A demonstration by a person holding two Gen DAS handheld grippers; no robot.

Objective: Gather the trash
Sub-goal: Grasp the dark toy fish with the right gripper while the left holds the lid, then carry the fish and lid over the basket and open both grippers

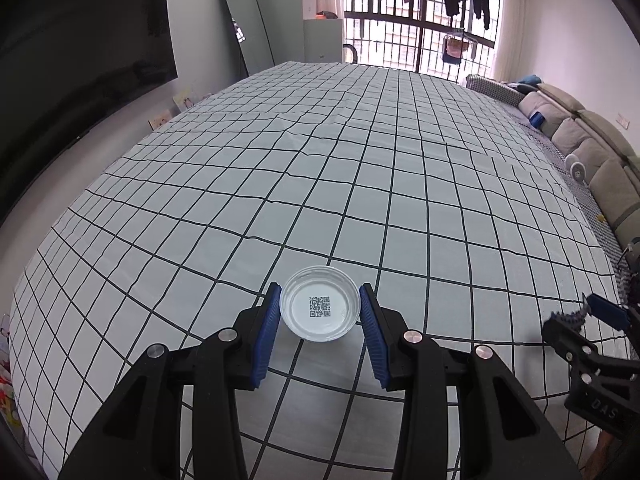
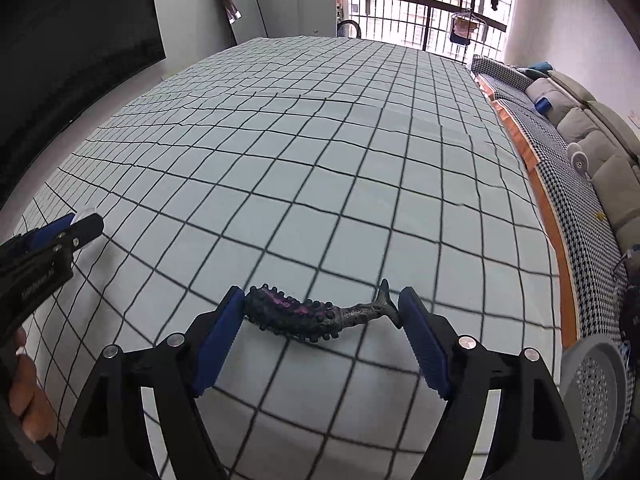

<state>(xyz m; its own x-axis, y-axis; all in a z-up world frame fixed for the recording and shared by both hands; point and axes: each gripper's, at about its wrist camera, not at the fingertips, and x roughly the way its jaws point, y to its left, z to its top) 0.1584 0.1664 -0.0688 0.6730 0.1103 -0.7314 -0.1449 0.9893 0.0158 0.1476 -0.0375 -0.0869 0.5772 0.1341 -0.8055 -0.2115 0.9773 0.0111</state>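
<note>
Left claw point(image 1: 320, 310) clenched on plastic lid point(image 1: 319, 303), right claw point(image 2: 320, 312) clamps spiky toy point(image 2: 316, 314) lengthwise; nothing binned, white basket point(image 2: 592, 392) waits off worktop point(image 2: 320, 160) corner.

I see a pale cloth with a black grid point(image 1: 320, 184), a clear round plastic lid with a black QR code point(image 1: 319, 307), a black knobbly fish-tailed toy streaked pink point(image 2: 316, 314), and blue ribbed gripper pads point(image 2: 218, 344).

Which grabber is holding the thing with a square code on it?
The left gripper: its round white lid shows the code. The right gripper holds a dark bumpy toy.
</note>
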